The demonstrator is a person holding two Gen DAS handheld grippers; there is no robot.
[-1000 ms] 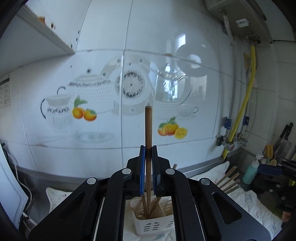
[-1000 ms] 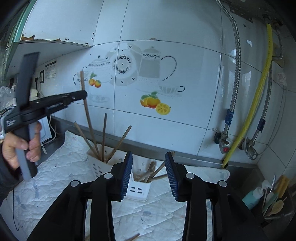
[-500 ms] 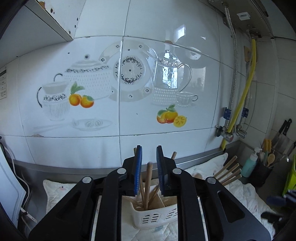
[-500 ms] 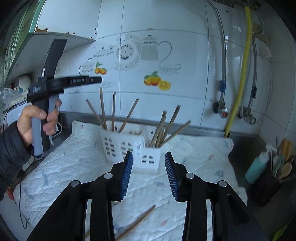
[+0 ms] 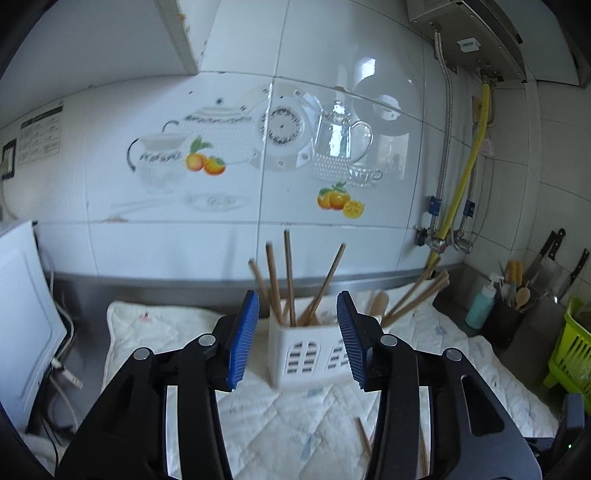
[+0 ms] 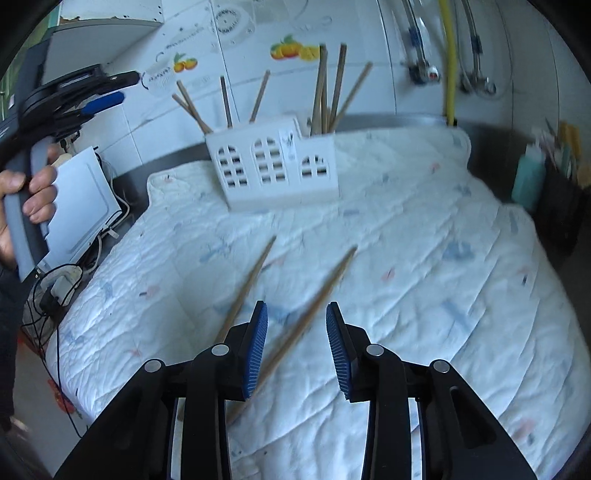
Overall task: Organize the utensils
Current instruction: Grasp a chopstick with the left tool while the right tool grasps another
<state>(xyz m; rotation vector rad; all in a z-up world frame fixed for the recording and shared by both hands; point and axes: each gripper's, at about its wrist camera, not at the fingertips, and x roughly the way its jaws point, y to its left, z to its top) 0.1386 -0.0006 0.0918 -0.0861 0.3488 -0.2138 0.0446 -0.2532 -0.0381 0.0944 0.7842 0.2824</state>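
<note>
Left tongs [image 5: 297,336], just opened and empty, face the white holder [image 5: 308,356] of chopsticks [image 5: 288,277]; right tongs [image 6: 297,345], narrowing, gape above a near loose chopstick [image 6: 314,310].

1. White glossy wall tiles [image 5: 332,55] carry printed teapots, a plate and oranges [image 5: 340,201].
2. A yellow hose [image 5: 469,155] and braided metal pipes run down the right of the wall from a water heater [image 5: 469,33].
3. A white quilted cloth [image 6: 406,258] covers the surface.
4. Knives [image 5: 554,251] hang in the right corner above a green rack [image 5: 570,350].
</note>
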